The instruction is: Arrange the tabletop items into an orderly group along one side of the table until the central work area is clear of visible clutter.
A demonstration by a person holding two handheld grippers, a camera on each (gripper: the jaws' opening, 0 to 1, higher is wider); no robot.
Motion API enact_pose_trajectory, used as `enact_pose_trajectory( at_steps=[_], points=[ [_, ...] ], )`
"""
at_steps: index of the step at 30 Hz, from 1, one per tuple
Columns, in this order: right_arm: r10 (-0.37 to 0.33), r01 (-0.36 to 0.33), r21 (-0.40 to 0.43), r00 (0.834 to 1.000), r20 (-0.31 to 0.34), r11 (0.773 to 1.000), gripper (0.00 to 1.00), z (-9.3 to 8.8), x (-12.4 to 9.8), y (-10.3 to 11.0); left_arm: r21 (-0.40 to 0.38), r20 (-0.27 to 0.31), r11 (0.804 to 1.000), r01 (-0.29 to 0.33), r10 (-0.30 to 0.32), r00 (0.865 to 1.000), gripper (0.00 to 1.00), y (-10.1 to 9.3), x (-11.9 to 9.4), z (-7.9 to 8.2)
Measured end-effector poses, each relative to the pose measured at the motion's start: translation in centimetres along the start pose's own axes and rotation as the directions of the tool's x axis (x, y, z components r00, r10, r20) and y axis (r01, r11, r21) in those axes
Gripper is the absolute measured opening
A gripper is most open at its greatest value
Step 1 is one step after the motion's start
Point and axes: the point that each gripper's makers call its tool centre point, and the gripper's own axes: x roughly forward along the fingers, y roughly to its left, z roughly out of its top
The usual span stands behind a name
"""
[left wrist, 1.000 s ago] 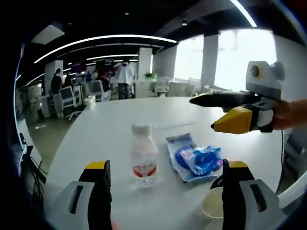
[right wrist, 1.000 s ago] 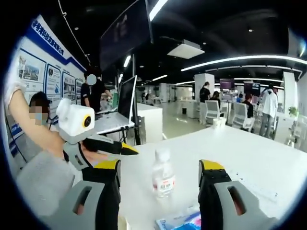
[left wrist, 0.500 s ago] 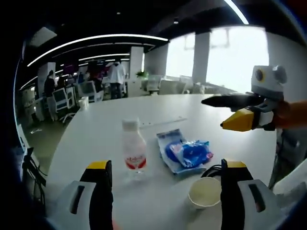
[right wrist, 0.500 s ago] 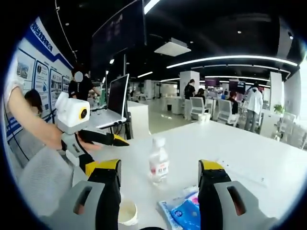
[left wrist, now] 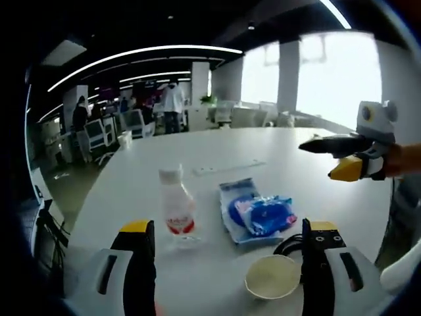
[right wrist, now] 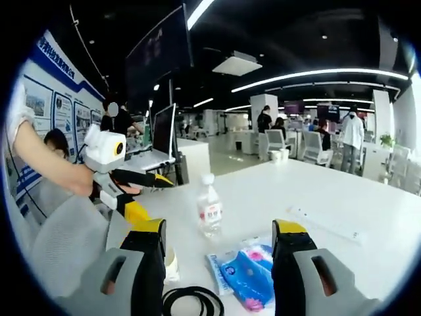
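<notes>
Not begun: bottle (left wrist: 176, 209), blue packet (left wrist: 258, 215), paper cup (left wrist: 272, 285) lie lower-centre; both grippers (left wrist: 223, 263) (right wrist: 218, 263) gape, holding nothing.

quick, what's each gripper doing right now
Left gripper: open, holding nothing, above the table.
Right gripper: open, holding nothing.
</notes>
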Motion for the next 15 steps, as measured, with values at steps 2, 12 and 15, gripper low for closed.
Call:
enact_pose_trajectory(
  at_steps=[2, 12, 15],
  points=[
    [0.029, -0.029, 0.014, 0.999, -0.014, 0.999, 0.63, -0.5, -0.8, -0.8, 0.027, -0.025, 0.998, -0.049, 0.049, 0.998, 0.89, -0.5, 0.0, -0.4],
    [0.063, -0.062, 0.033, 0.998, -0.031, 0.998, 0.63, -2.0, -4.3, -4.4, 0.057, -0.051, 0.994, -0.092, 0.095, 0.994, 0.87, -4.9, 1.3, 0.5],
    [0.058, -0.057, 0.041, 0.998, -0.026, 0.998, 0.63, -1.9, -4.8, -4.9, 0.068, -0.053, 0.995, -0.069, 0.073, 0.996, 0.87, -5.8, 2.4, 1.0]
  ],
)
